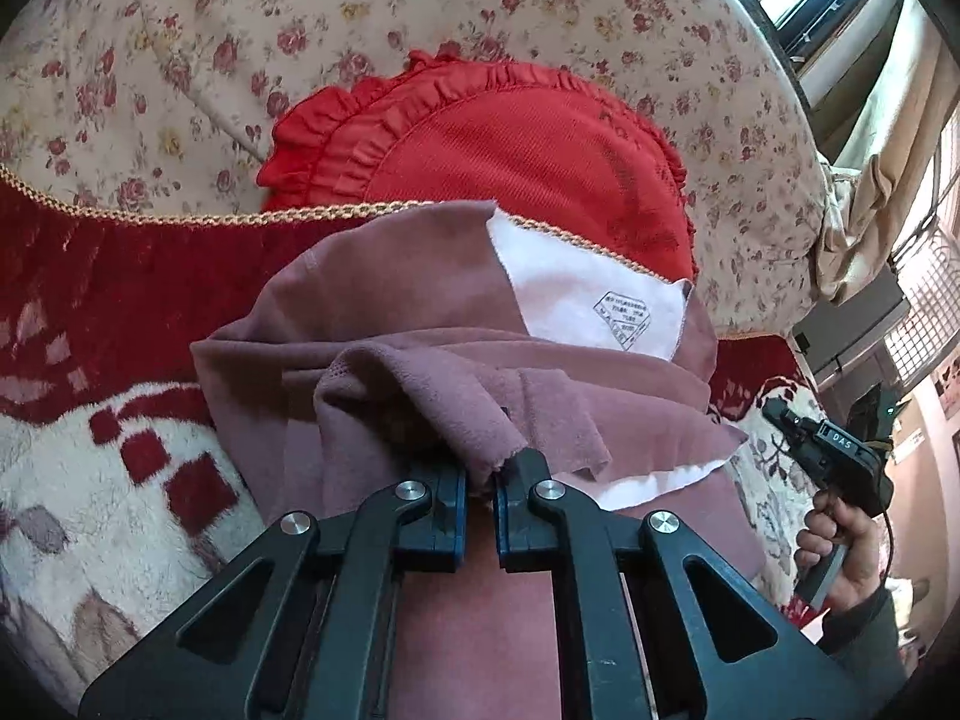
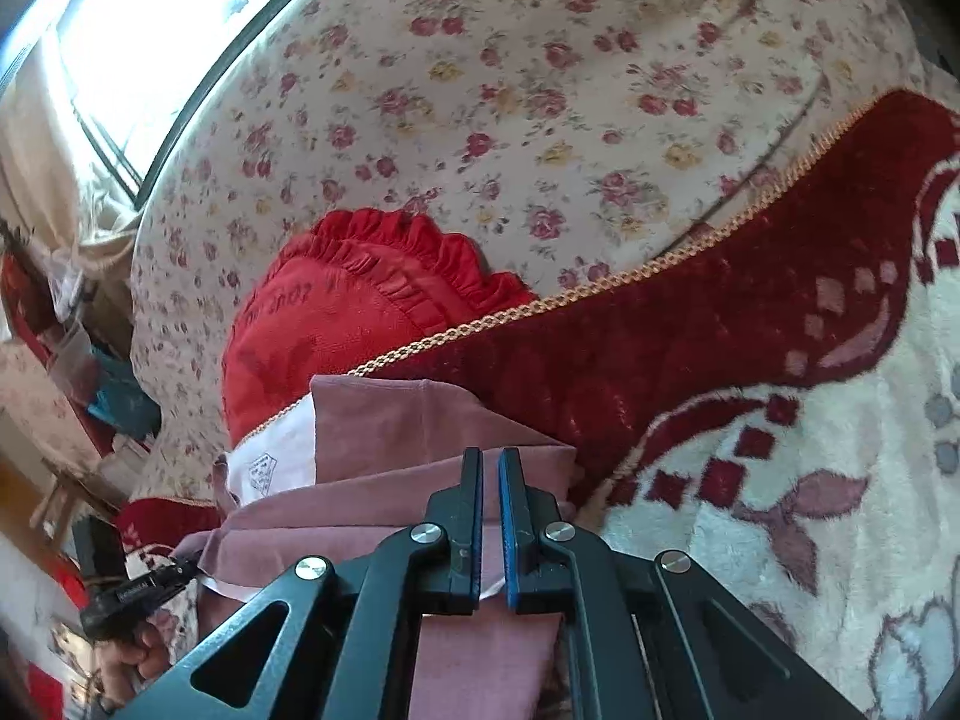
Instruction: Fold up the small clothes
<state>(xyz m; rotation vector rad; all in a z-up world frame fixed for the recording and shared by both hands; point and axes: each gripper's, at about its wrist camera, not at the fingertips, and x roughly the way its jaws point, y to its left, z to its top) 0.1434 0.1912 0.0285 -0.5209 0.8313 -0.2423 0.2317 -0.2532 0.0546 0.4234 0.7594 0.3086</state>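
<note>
Left tongs (image 1: 480,476) pinching mauve garment (image 1: 420,312)

The black two-finger left gripper (image 1: 480,480) has its fingers squeezed close together, pinching a bit of cloth; the black two-finger right gripper (image 2: 491,468) has its fingers almost touching, with a thin gap and nothing between them.

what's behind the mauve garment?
Behind the mauve garment stands a red frilled cushion, leaning on the floral sofa back. The garment covers the cushion's lower part. Under it lies the red-and-white blanket; what's beneath the folds is hidden.
</note>
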